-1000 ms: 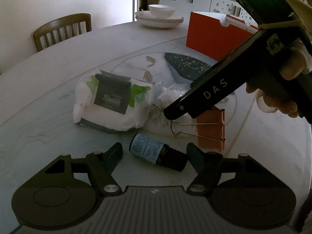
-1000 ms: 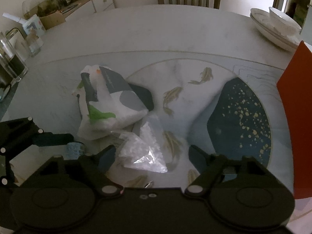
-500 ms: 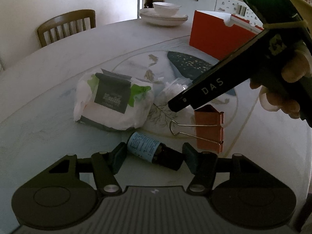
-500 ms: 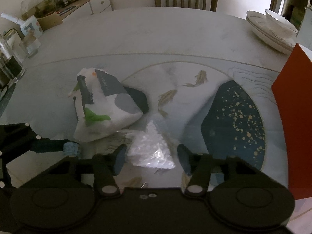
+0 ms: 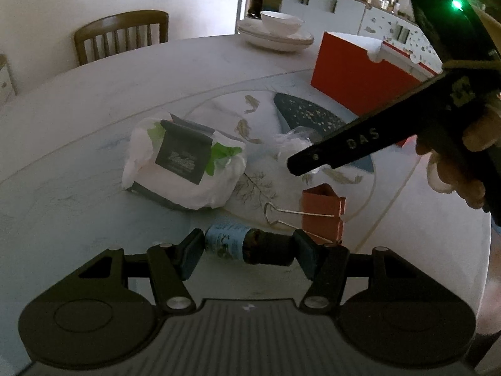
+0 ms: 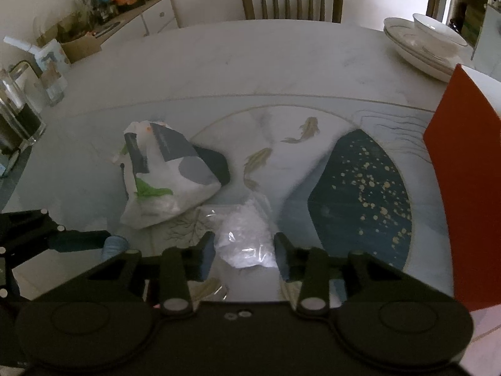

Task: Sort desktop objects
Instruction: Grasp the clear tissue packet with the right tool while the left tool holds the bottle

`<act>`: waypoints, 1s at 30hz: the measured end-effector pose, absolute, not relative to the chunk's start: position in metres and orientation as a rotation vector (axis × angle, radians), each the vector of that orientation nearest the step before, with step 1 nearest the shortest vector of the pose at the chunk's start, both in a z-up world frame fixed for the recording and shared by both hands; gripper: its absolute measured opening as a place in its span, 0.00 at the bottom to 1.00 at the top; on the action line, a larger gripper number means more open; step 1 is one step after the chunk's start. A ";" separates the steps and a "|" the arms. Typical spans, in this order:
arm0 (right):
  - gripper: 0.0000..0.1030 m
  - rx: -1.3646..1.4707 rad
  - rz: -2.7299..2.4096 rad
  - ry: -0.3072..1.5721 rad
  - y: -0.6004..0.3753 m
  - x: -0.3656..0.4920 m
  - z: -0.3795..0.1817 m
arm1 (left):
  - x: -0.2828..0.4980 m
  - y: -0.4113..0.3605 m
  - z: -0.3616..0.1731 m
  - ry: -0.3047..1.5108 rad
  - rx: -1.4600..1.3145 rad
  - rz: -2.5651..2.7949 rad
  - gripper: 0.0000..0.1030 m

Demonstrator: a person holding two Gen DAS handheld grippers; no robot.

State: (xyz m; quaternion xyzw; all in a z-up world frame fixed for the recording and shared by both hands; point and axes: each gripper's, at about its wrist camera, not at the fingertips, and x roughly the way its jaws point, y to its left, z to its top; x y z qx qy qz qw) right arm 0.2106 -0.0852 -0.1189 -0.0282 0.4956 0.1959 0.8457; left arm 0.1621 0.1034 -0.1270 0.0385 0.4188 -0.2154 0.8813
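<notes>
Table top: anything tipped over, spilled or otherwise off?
No spill shows. The small brown bottle lies on its side, end to end between the left gripper fingers, which touch it. The wipes pack looks crumpled, its flap lifted. The orange binder clip lies loose beside the bottle.

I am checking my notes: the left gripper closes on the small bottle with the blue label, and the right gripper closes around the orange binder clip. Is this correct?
Not quite. The left gripper does close on the small bottle, but the right gripper brackets the clear plastic bag, as the right wrist view shows. The orange binder clip lies untouched on the table in the left wrist view.
</notes>
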 end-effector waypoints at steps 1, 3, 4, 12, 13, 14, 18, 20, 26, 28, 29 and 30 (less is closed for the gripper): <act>0.38 -0.057 0.414 1.044 -0.087 0.209 -0.117 | 0.162 0.104 -0.126 0.872 0.075 -0.444 0.60; 0.38 -0.055 0.414 1.039 -0.090 0.207 -0.114 | 0.161 0.104 -0.123 0.871 0.061 -0.433 0.59; 0.38 -0.053 0.415 1.036 -0.091 0.206 -0.112 | 0.161 0.104 -0.121 0.871 0.053 -0.429 0.59; 0.38 -0.019 0.416 1.014 -0.108 0.199 -0.100 | 0.159 0.098 -0.109 0.857 0.036 -0.413 0.59; 0.38 -0.014 0.416 1.011 -0.110 0.198 -0.099 | 0.159 0.097 -0.107 0.854 0.031 -0.412 0.59; 0.38 -0.009 0.416 1.009 -0.113 0.197 -0.097 | 0.159 0.096 -0.104 0.850 0.027 -0.410 0.59; 0.38 0.008 0.419 0.996 -0.121 0.193 -0.090 | 0.160 0.091 -0.096 0.836 0.015 -0.409 0.59; 0.38 0.017 0.421 0.992 -0.126 0.191 -0.086 | 0.161 0.088 -0.091 0.830 0.012 -0.406 0.59; 0.38 0.038 0.437 0.968 -0.140 0.184 -0.072 | 0.163 0.073 -0.079 0.823 0.006 -0.398 0.59; 0.38 0.045 0.441 0.959 -0.145 0.182 -0.067 | 0.163 0.067 -0.075 0.818 0.004 -0.400 0.59; 0.38 0.049 0.443 0.955 -0.148 0.181 -0.065 | 0.163 0.064 -0.074 0.816 0.004 -0.401 0.59; 0.38 0.053 0.444 0.952 -0.151 0.180 -0.063 | 0.163 0.062 -0.071 0.814 0.005 -0.402 0.59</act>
